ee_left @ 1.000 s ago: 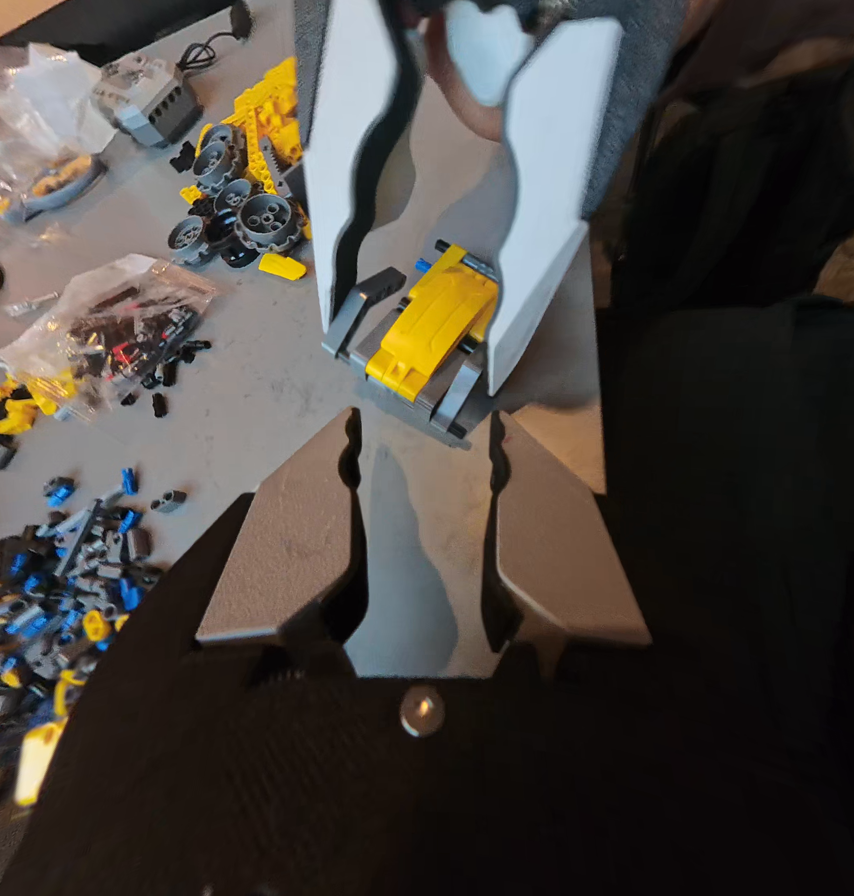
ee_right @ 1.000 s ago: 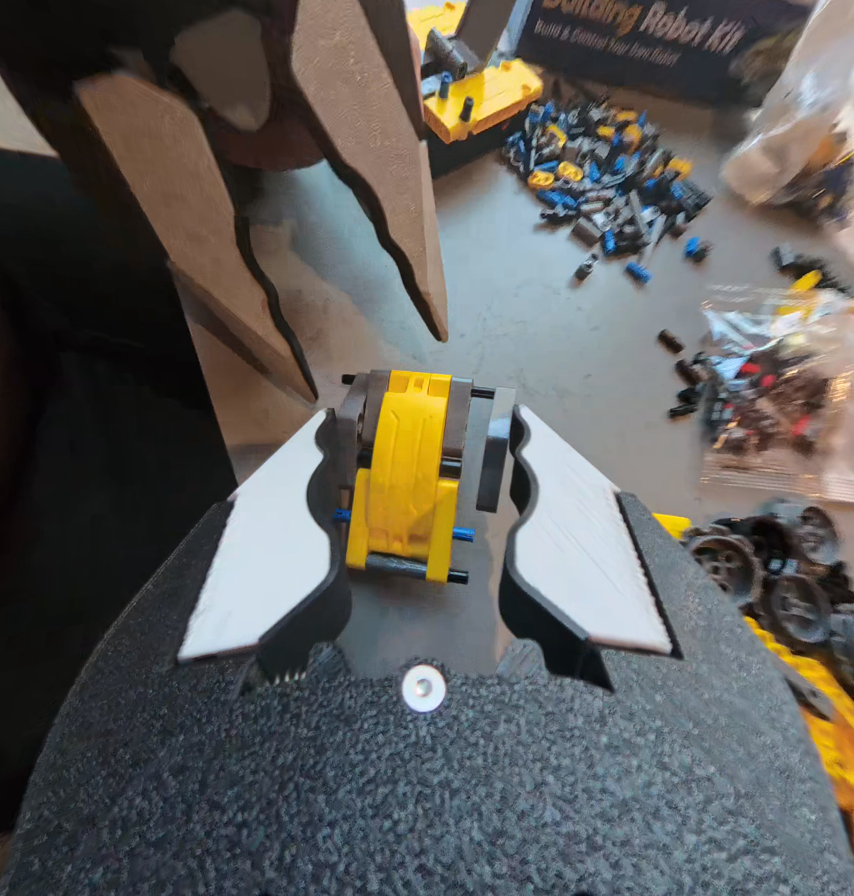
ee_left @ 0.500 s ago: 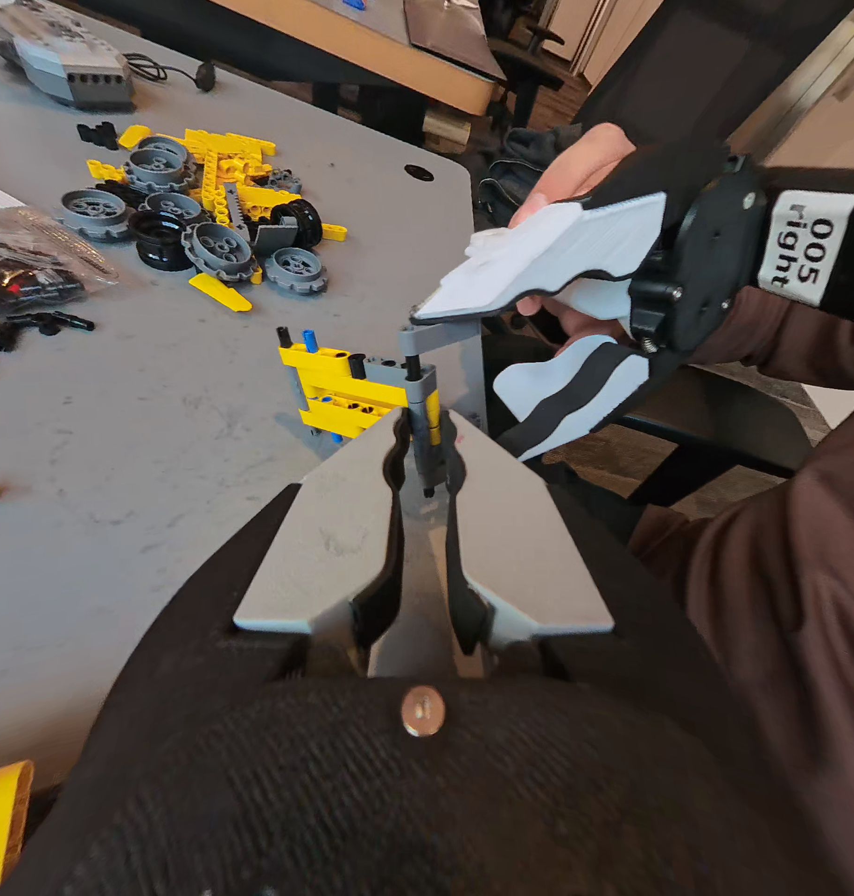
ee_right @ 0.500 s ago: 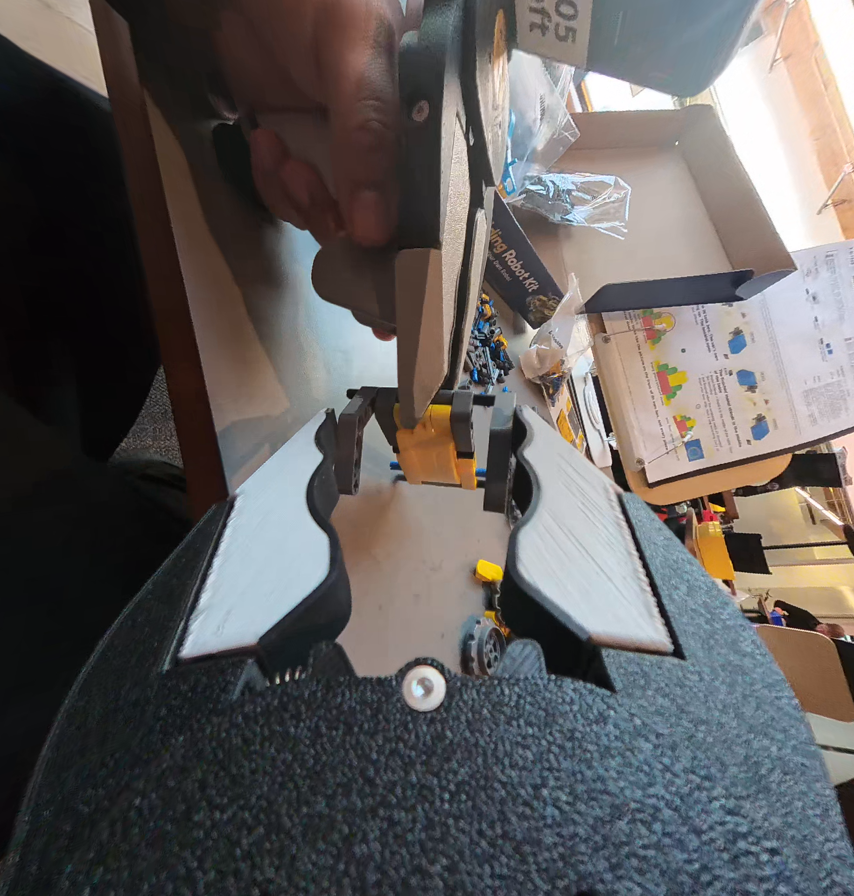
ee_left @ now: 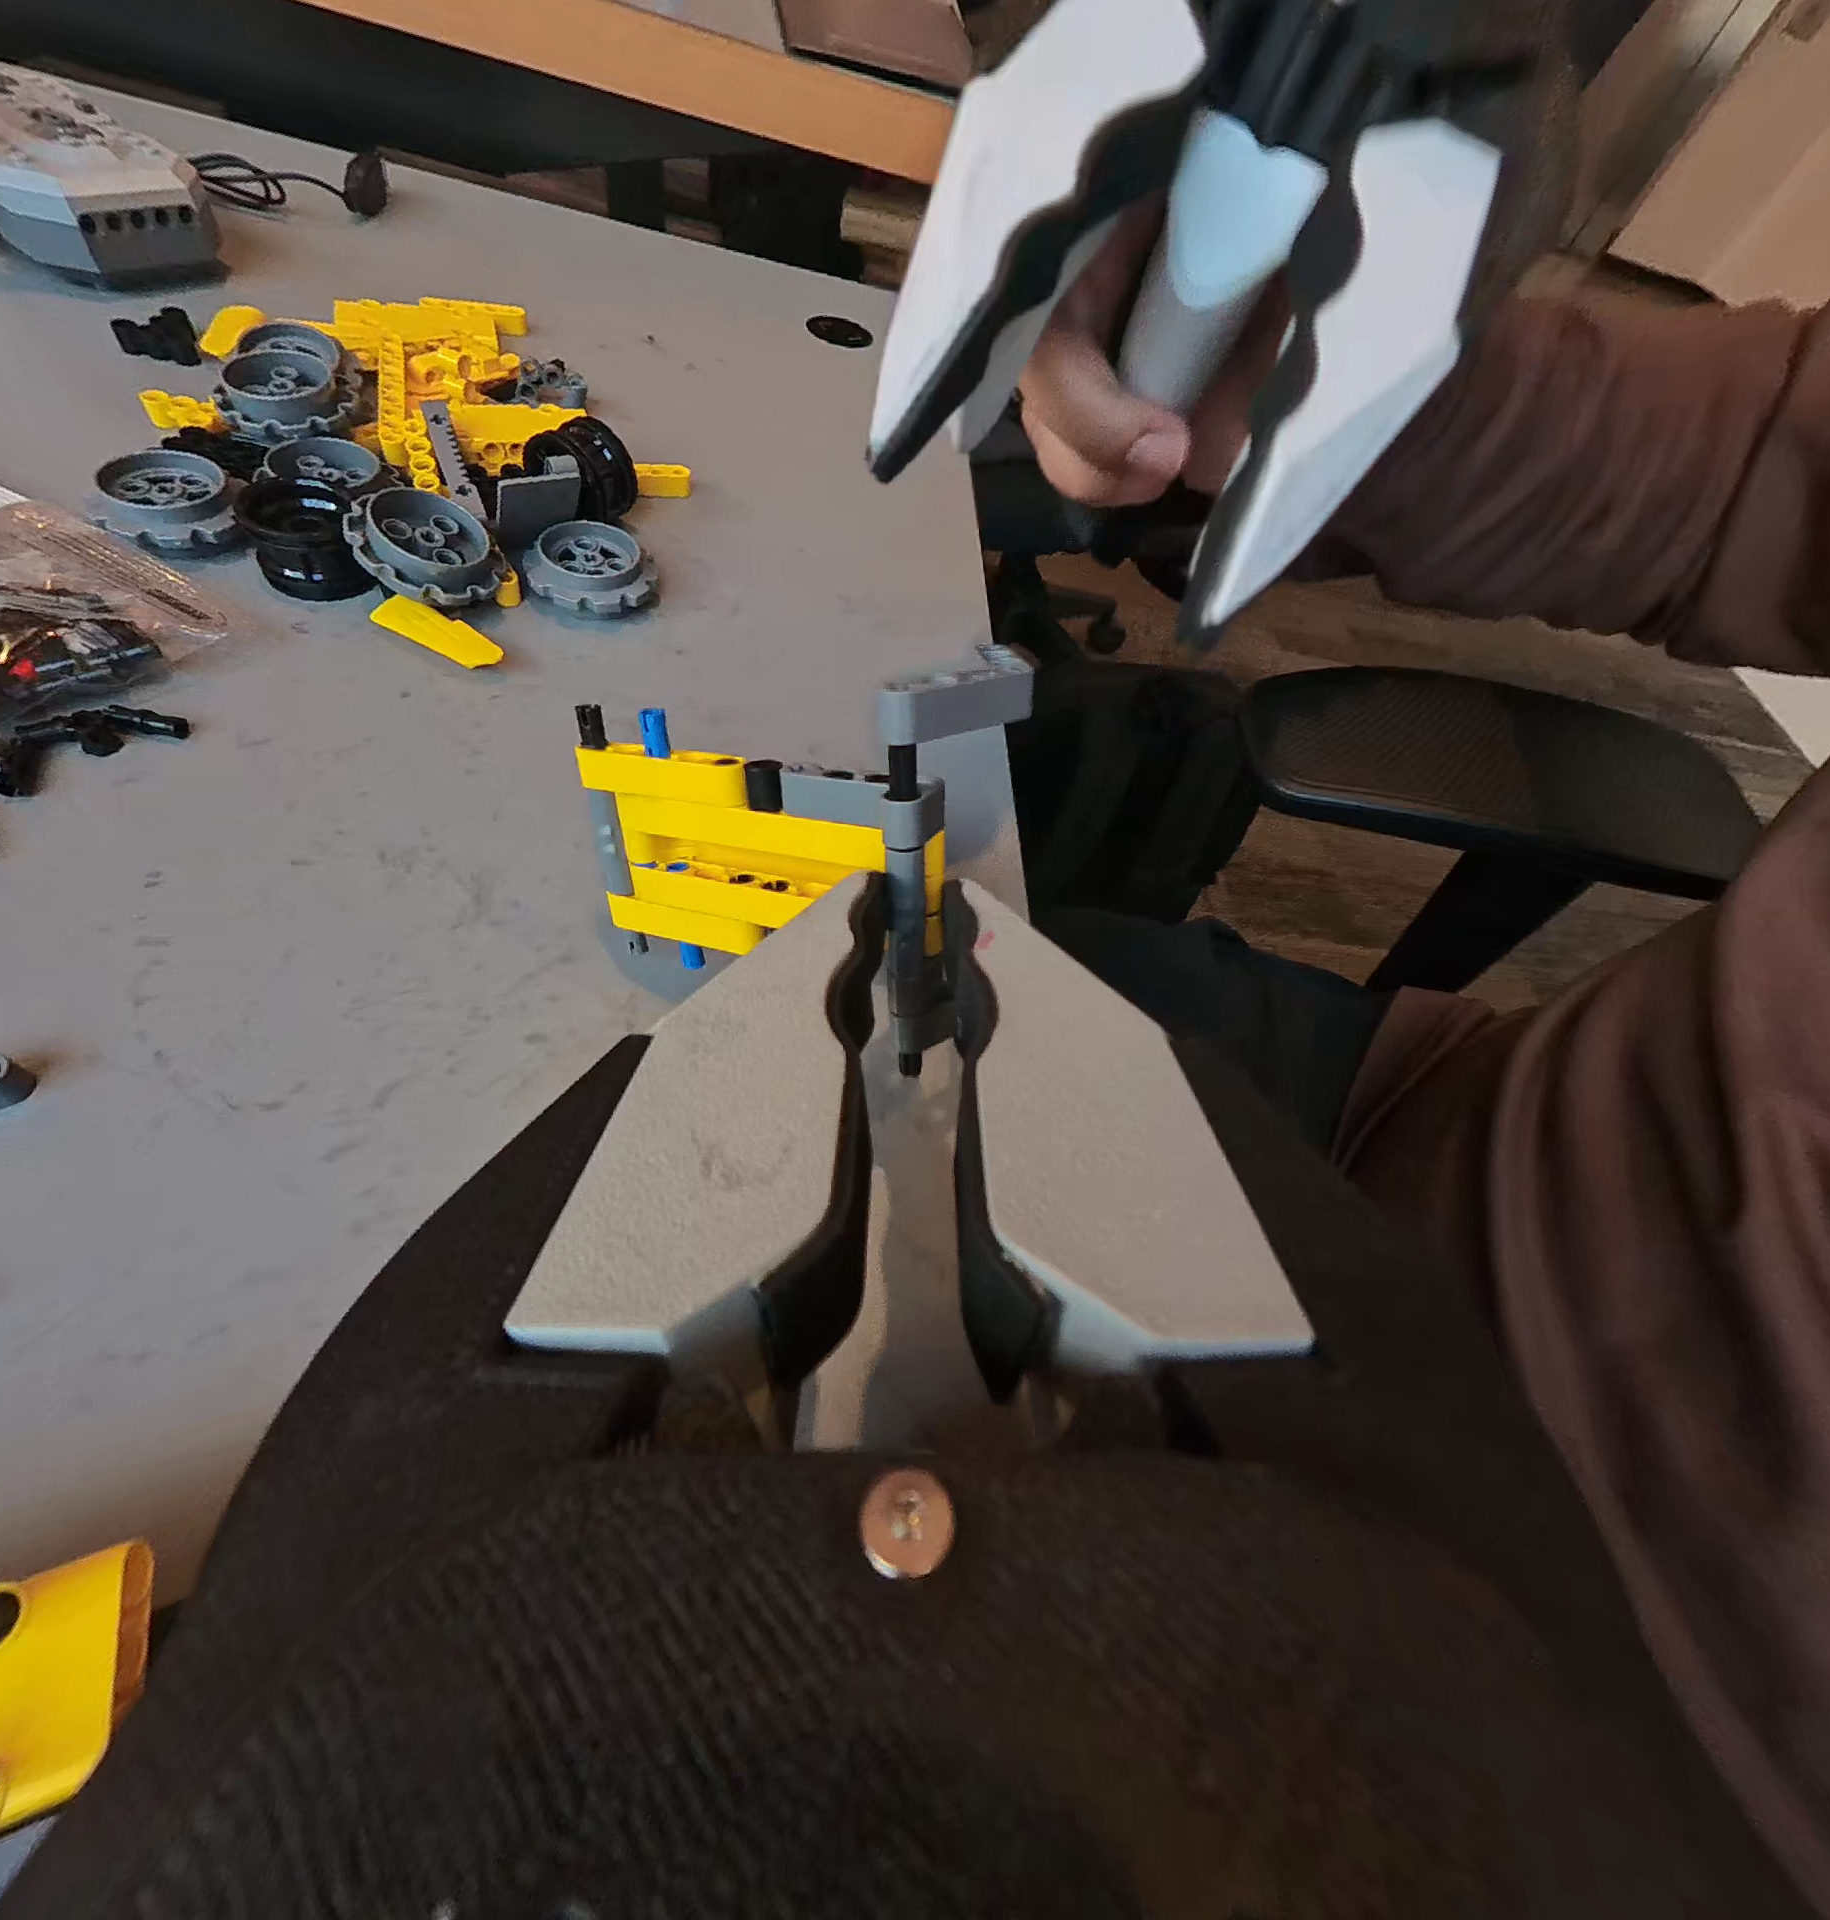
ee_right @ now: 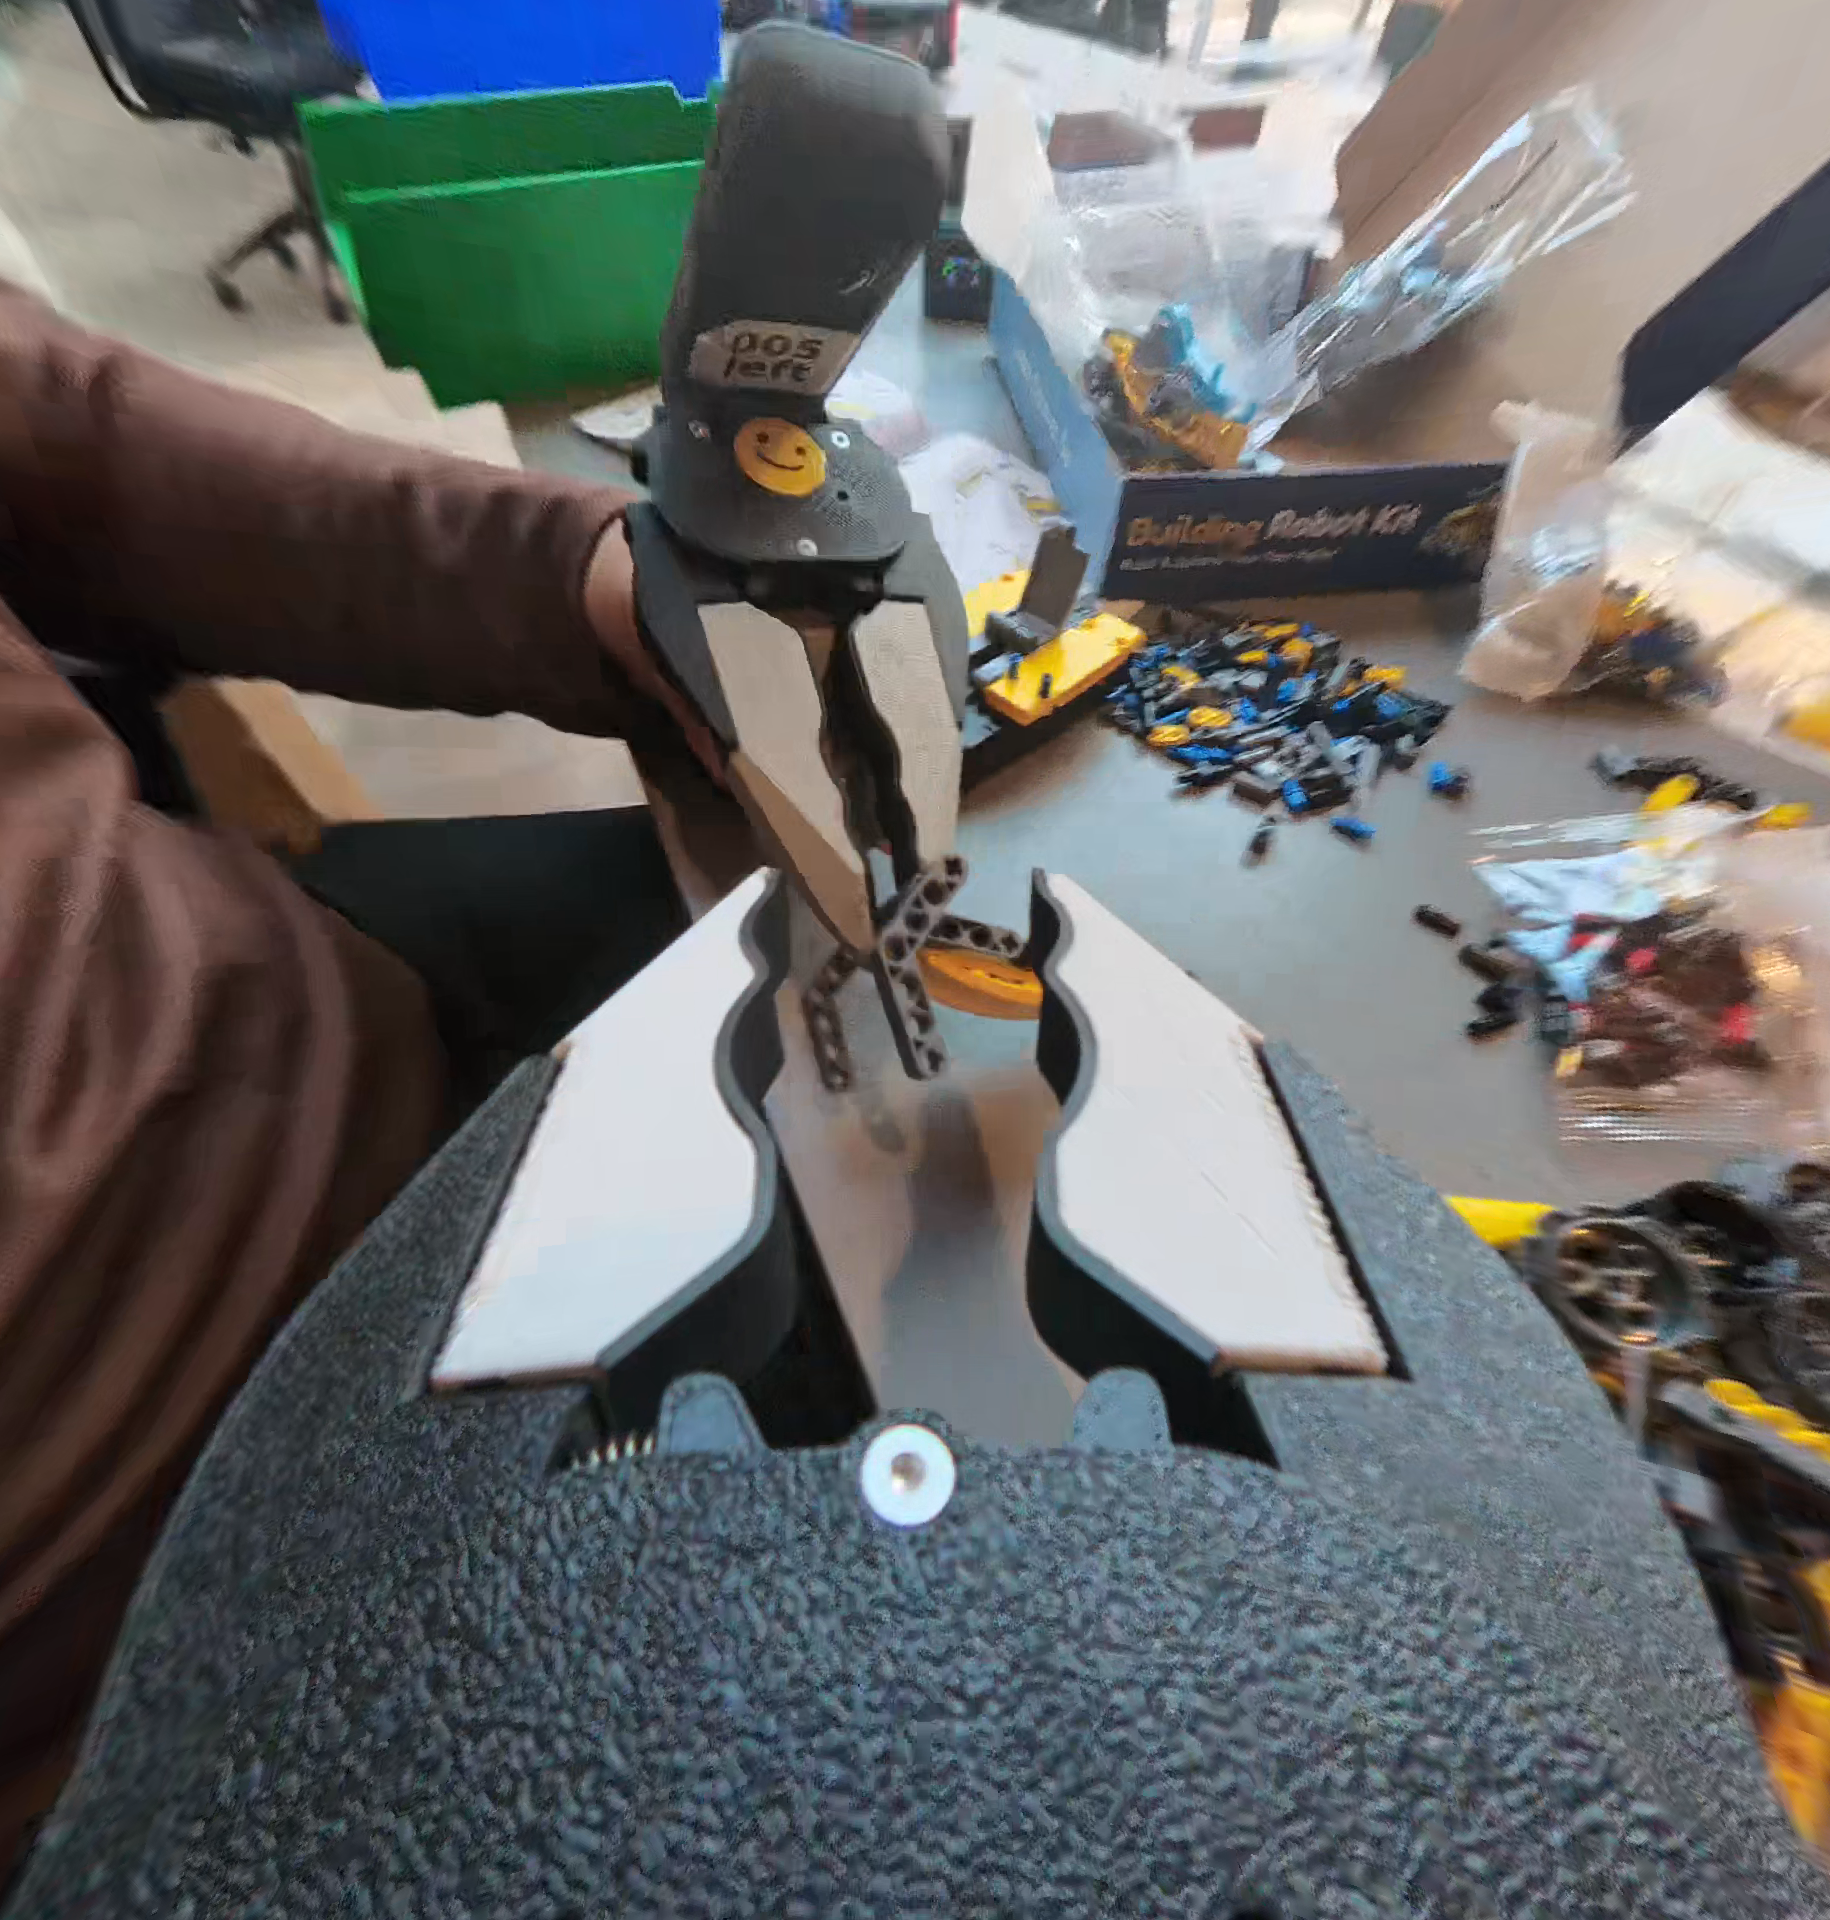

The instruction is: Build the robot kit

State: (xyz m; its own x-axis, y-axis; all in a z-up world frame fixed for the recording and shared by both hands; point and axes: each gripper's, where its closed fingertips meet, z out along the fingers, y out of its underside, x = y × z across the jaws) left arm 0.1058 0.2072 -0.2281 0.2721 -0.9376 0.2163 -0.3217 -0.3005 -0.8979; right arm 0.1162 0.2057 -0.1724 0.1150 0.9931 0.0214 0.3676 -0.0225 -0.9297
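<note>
A grey desk (ee_left: 267, 1039) stands over a wooden floor (ee_left: 1306, 914); a black chair (ee_left: 1493, 769) is beside it, green bins (ee_right: 516, 229) behind.

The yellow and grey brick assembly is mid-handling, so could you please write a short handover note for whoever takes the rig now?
Left gripper: shut on the yellow and grey brick assembly, holding it upright at the table edge.
Right gripper: jaws open, empty, raised just short of the assembly.
Nearby: wheel pile, loose small parts, bagged parts.
Done or left: no goal stated; assembly looks partly built.
</note>
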